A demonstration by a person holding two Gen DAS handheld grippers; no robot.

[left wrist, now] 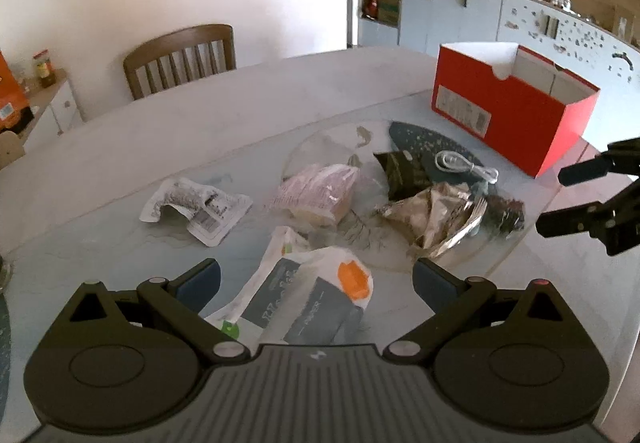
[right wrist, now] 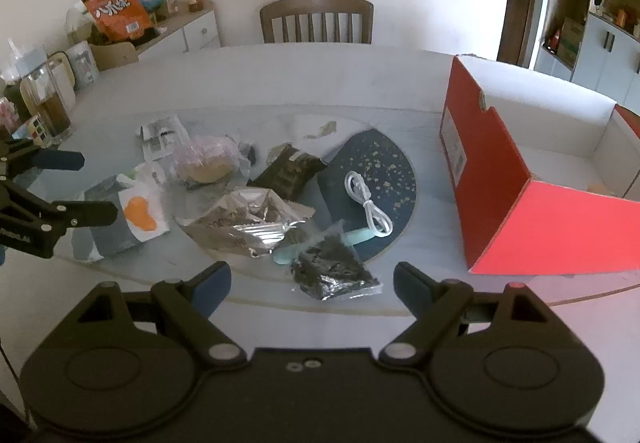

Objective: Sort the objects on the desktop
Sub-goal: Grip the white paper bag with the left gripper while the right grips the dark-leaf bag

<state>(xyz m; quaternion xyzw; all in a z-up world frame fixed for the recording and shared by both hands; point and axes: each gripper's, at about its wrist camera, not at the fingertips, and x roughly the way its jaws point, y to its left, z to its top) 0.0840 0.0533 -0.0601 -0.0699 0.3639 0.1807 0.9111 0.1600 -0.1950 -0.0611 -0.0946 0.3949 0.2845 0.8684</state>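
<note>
My left gripper (left wrist: 316,281) is open, its blue-padded fingers straddling a white, grey and orange packet (left wrist: 308,299) without touching it. My right gripper (right wrist: 312,285) is open just in front of a clear bag of dark leaves (right wrist: 334,269). Between them lie a crumpled silver foil bag (right wrist: 248,221), a dark snack packet (right wrist: 290,171), a bun in pink wrap (right wrist: 208,163), a crumpled white wrapper (left wrist: 196,209) and a white coiled cable (right wrist: 368,203) on a dark speckled mat (right wrist: 384,167). A pale green handle (right wrist: 352,237) pokes out under the leaf bag.
An open red cardboard box (right wrist: 508,195) with white inside stands at the right of the table (right wrist: 304,75). A wooden chair (right wrist: 316,19) sits behind the table. Jars and bottles (right wrist: 52,103) crowd the table's left edge. Cabinets and shelves line the far wall.
</note>
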